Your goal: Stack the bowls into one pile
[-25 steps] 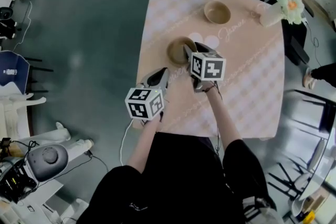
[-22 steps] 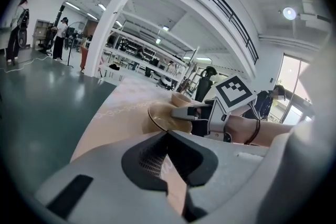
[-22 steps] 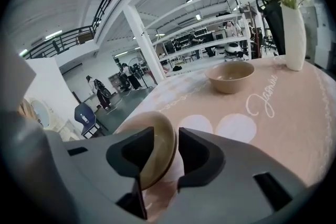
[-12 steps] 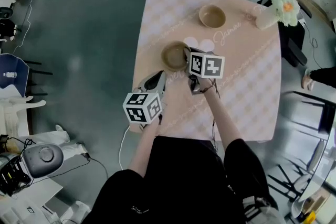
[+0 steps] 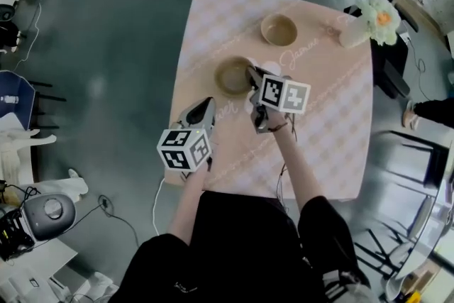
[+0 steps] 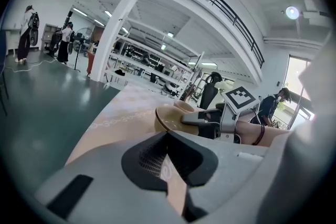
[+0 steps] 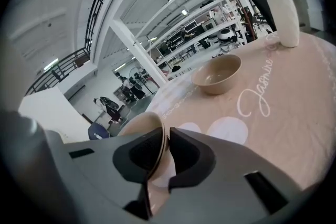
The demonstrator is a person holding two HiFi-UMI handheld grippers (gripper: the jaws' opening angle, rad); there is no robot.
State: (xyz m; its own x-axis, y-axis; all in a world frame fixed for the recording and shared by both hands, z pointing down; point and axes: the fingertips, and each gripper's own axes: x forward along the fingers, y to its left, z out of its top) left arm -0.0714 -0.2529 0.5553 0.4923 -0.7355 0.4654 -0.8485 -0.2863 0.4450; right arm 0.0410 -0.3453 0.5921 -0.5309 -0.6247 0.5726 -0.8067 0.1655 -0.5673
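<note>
1. Head view: the table [image 5: 340, 145] wears a pale checked cloth. If the carried bowl's foot skims it, I judge the cloth could ruck up and nudge whatever sits on it.
2. The vase [image 5: 351, 32] of flowers stands at the far right corner, near the far bowl. A wide sweep of the right forearm towards the stacking spot could knock it over.
3. The far bowl [image 5: 278, 30] sits upright and alone, well apart from the near one. It is the likely base of the pile. Setting the other bowl down off-centre, on its rim, would tip or shove it.
4. The near bowl [image 5: 230, 76] lies at mid-table, left of centre. It is caught by its right-hand rim only. Held from one side, it may swing down or twist. Whether its foot has left the cloth I cannot tell.
5. The right gripper [image 7: 167, 136] has just been closing its jaws. They now stand narrow, pinching the bowl's thin wall between the pads. The bite looks shallow, so a quick lift or a roll of the wrist could let the smooth rim slide out.
6. The left gripper [image 5: 201, 108] hovers over the table's near left part, apart from both bowls. Its jaws are drawn together on nothing, so it cannot steady a slipping bowl.
</note>
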